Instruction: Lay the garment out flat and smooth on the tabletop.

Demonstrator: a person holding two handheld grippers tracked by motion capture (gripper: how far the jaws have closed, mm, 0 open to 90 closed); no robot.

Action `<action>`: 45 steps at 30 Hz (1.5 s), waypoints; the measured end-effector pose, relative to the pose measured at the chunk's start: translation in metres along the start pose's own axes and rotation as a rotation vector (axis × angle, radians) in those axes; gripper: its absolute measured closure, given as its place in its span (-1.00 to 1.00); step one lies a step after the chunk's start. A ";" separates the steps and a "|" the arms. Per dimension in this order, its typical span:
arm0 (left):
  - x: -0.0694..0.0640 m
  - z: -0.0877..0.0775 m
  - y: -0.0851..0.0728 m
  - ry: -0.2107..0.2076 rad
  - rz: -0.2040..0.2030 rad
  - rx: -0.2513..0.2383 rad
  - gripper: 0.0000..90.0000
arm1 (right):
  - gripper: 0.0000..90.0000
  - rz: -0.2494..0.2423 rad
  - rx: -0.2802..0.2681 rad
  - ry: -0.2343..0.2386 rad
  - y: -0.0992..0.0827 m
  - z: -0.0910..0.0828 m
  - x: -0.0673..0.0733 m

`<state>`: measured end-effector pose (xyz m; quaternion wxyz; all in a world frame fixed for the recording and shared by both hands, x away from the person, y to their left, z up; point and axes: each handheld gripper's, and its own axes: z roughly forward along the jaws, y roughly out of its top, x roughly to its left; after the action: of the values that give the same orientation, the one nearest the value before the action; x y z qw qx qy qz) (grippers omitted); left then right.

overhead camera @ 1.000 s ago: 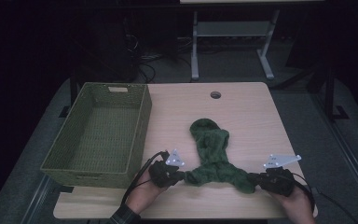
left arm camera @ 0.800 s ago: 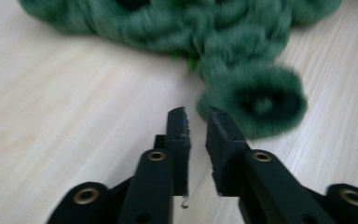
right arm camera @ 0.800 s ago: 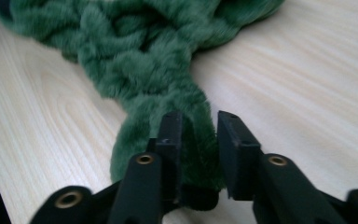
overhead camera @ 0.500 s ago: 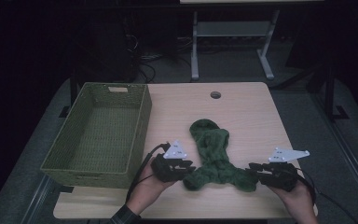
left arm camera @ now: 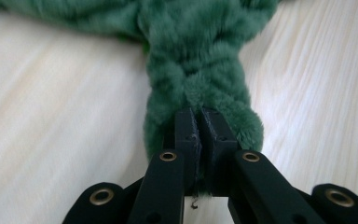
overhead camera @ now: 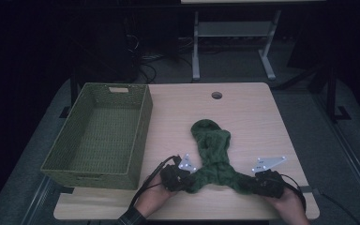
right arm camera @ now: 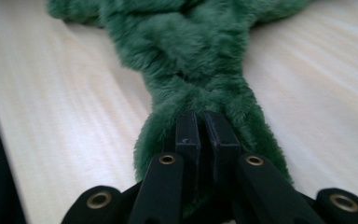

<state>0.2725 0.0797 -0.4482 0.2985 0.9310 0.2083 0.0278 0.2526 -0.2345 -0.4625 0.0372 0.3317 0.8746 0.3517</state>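
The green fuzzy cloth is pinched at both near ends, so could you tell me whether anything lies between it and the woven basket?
Nothing visible does. The green fuzzy cloth lies on bare table beside the woven basket, whose inside looks empty. The left gripper and right gripper are each shut on one end.

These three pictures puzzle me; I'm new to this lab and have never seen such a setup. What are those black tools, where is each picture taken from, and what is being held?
No robot arm here: a person holds a two-jaw gripper in each hand. The high view looks down on a wooden table from the person's side; the left gripper and right gripper come in at the bottom. The other two pictures come from small cameras riding on each gripper, looking along its black jaws. On the table lie a green woven basket, with nothing in it, and a fuzzy green cloth. Each gripper has just been closing on one end of the cloth: the left gripper view and right gripper view show jaws pinched together with green fabric between and around them.
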 end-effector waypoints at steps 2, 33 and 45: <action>0.001 -0.002 -0.004 0.000 -0.006 0.000 0.90 | 0.88 -0.020 0.008 0.014 0.000 0.002 0.007; 0.003 -0.007 -0.016 0.019 -0.005 0.017 0.96 | 0.42 0.114 -0.069 -0.088 0.141 0.047 -0.102; 0.003 -0.008 -0.015 0.023 0.005 0.027 0.97 | 0.94 0.133 -0.014 -0.171 0.147 0.069 -0.123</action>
<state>0.2686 0.0966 -0.4510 0.2832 0.9351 0.2100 0.0365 0.4503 -0.1902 -0.4415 0.0908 0.4176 0.8418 0.3296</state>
